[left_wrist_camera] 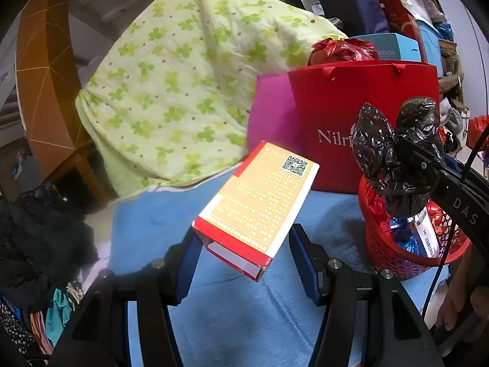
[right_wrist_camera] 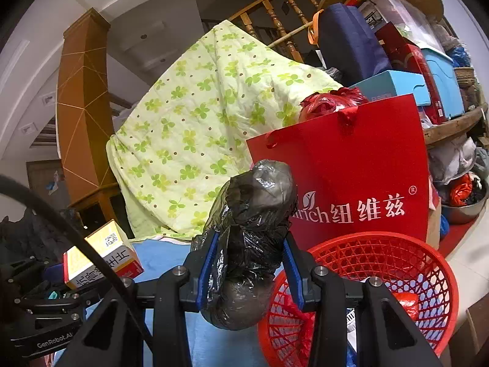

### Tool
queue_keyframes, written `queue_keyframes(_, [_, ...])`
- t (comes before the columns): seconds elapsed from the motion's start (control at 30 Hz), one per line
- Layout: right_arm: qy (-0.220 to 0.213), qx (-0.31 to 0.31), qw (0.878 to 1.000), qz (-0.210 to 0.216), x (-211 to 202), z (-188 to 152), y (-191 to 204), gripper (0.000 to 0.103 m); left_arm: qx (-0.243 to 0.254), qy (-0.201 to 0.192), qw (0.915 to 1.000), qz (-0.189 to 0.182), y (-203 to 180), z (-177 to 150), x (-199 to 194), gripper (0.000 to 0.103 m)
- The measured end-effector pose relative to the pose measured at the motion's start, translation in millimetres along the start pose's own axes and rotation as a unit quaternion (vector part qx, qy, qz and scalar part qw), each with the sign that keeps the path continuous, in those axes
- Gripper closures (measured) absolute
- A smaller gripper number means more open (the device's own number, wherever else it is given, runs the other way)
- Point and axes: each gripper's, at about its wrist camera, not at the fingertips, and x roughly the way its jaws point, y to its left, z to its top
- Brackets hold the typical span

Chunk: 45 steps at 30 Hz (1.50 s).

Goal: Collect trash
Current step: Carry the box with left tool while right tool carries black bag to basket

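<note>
- The right tool (right_wrist_camera: 249,270) is clamped on a knotted black plastic bag (right_wrist_camera: 250,241), its blue pads pressing the bag's middle; the bag hangs just left of the red mesh basket (right_wrist_camera: 428,260) in the right wrist view.
- The left wrist view shows the same black plastic bag (left_wrist_camera: 394,156) from the side, held directly above the red mesh basket (left_wrist_camera: 385,253), and also the basket's contents: red and blue wrappers and a white labelled packet.
- The left tool (left_wrist_camera: 244,253) has its pads apart. An orange-and-red carton (left_wrist_camera: 259,205) sits tilted between them, touching the left pad only; whether it is gripped I cannot tell.
- In the right wrist view that orange-and-red carton (right_wrist_camera: 101,250) appears far left of the basket, above the left tool (right_wrist_camera: 55,290).
- A red gift bag (right_wrist_camera: 351,165) stands behind the basket on the blue cloth (left_wrist_camera: 232,315), with a green clover quilt (left_wrist_camera: 183,82) further left.
</note>
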Motion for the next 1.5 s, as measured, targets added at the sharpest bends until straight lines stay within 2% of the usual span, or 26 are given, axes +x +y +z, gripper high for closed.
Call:
queue_keyframes(0.73, [-0.006, 0.032, 0.999, -0.019, -12, 6, -28, 0.058, 0.019, 0.005, 0.9995, -0.025, -31, 8, 9, 0.043])
queue_keyframes(1.17, [-0.002, 0.093, 0.996, -0.018, -15, 9, -52, 0.057, 0.032, 0.004, 0.9988, -0.036, -47, 13, 10, 0.043])
queue_keyframes(1.5, [-0.001, 0.106, 0.994, -0.025, -17, 9, -59, 0.058, 0.037, 0.006, 0.9982, -0.046, -57, 16, 12, 0.042])
